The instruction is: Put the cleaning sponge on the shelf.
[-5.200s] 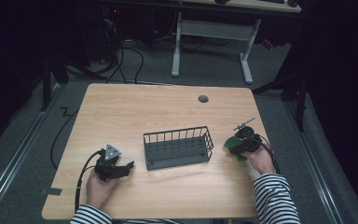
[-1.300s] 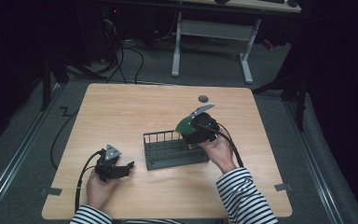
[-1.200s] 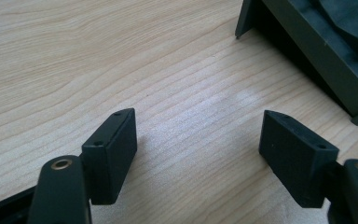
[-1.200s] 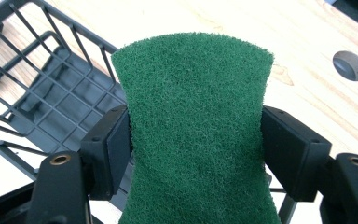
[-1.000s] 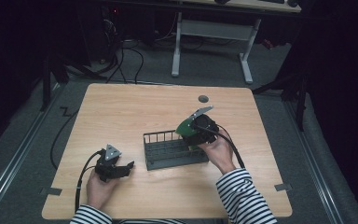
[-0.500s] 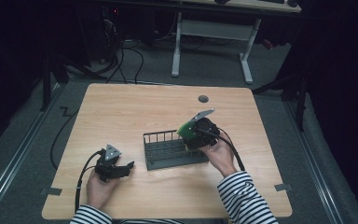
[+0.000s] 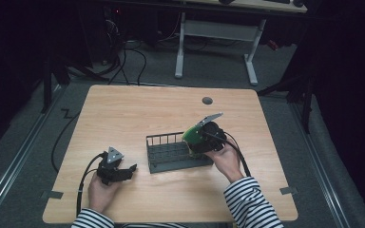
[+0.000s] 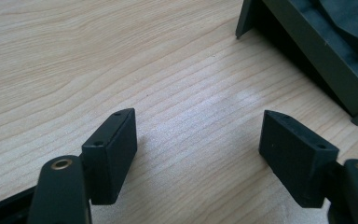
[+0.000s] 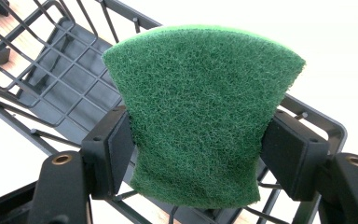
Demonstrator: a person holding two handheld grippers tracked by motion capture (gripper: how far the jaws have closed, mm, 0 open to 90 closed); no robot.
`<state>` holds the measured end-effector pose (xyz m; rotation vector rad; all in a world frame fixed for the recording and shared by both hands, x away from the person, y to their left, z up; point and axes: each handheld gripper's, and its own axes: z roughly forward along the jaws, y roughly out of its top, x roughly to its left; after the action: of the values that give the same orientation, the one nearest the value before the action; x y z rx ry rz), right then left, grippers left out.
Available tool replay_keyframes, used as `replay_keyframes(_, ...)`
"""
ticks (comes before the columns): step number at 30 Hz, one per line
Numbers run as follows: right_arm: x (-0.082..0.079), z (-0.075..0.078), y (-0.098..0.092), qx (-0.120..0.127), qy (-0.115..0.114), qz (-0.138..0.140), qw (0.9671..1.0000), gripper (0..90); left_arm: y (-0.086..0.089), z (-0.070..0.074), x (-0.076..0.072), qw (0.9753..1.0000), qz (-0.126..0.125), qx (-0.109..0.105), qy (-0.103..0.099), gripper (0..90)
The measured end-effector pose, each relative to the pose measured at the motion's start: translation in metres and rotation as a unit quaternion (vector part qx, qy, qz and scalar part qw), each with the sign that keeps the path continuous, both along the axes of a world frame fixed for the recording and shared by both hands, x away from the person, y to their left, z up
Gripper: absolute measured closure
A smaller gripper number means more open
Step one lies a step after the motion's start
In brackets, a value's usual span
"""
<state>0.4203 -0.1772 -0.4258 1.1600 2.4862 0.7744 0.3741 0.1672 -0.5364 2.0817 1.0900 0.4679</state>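
Observation:
A green scouring pad (image 9: pixel 200 112) is pinched between the jaws of my right gripper (image 9: pixel 196 144), which is shut on it. The pad hangs over the right end of a black wire basket (image 9: pixel 60 88). In the high view the right gripper (image 7: pixel 196 141) with the pad (image 7: pixel 191 136) sits at the basket's (image 7: pixel 171 153) right end. My left gripper (image 7: pixel 126 170) rests low on the table at the front left, left of the basket. Its jaws stand wide apart over bare wood in the left gripper view (image 8: pixel 198 154), nothing between them.
The wooden table (image 7: pixel 138 109) has a dark round grommet (image 7: pixel 207 100) near its far edge. A corner of the basket's dark base (image 8: pixel 317 51) lies ahead of the left gripper. Cables and desk legs (image 7: pixel 180 52) stand on the floor beyond the table.
The right gripper carried the green pad from the table's right side to the basket's right end, and over the last second it sank slightly lower there. The left gripper stayed still.

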Motion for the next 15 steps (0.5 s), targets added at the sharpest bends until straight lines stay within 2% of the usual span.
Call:
replay_keyframes(5, -0.0002, 0.0, 0.001, -0.003, -0.002, 0.0, 1.0, 29.6, 0.0, 0.0, 0.0, 1.0, 0.0, 0.0, 0.0, 28.2)
replay_keyframes(10, -0.0004, 0.0001, -0.0008, 0.004, -0.002, -0.004, 1.0, 29.1, -0.0001, 0.0, -0.0001, 1.0, 0.001, 0.0, 0.0, 28.2)
replay_keyframes(15, -0.0011, 0.0011, -0.0021, 0.007, -0.004, 0.002, 1.0, 26.3, 0.0, 0.0, -0.0001, 1.0, 0.0, 0.0, 0.0, 28.2)
